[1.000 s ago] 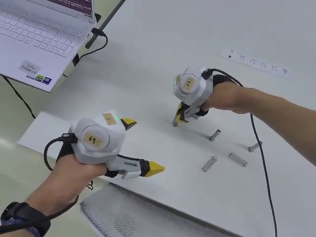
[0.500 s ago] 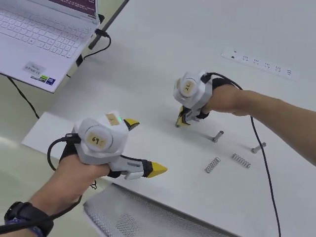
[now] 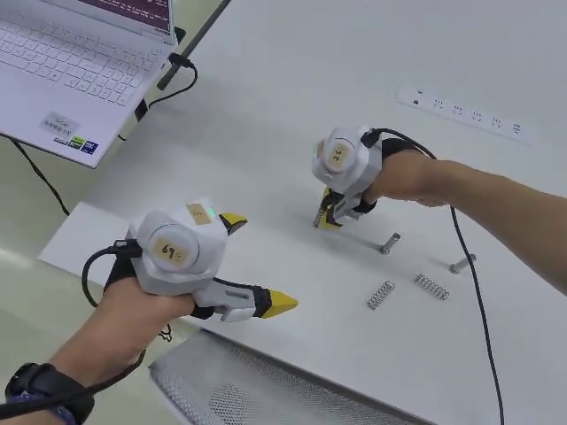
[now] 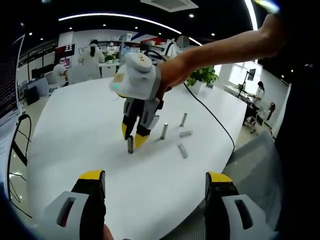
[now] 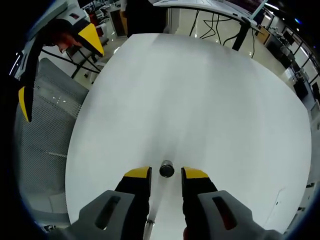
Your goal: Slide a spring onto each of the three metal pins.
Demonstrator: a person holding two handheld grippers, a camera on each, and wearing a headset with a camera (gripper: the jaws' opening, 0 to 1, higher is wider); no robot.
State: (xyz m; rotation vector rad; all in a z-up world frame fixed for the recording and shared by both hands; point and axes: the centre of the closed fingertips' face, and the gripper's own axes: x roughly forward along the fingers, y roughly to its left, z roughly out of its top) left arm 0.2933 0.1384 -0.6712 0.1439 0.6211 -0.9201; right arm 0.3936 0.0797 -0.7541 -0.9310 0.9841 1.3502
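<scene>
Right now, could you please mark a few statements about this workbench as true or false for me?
1. Two loose springs lie on the table. True.
2. The left gripper is shut on a spring. False: its jaws stand wide apart and hold nothing.
3. An open laptop lies off to the left, beyond the left gripper. True.
4. The power strip lies between the two grippers. False: it lies at the far side of the table, beyond the right gripper.
5. Every pin already carries a spring. False: two bare pins stand near the loose springs.
</scene>
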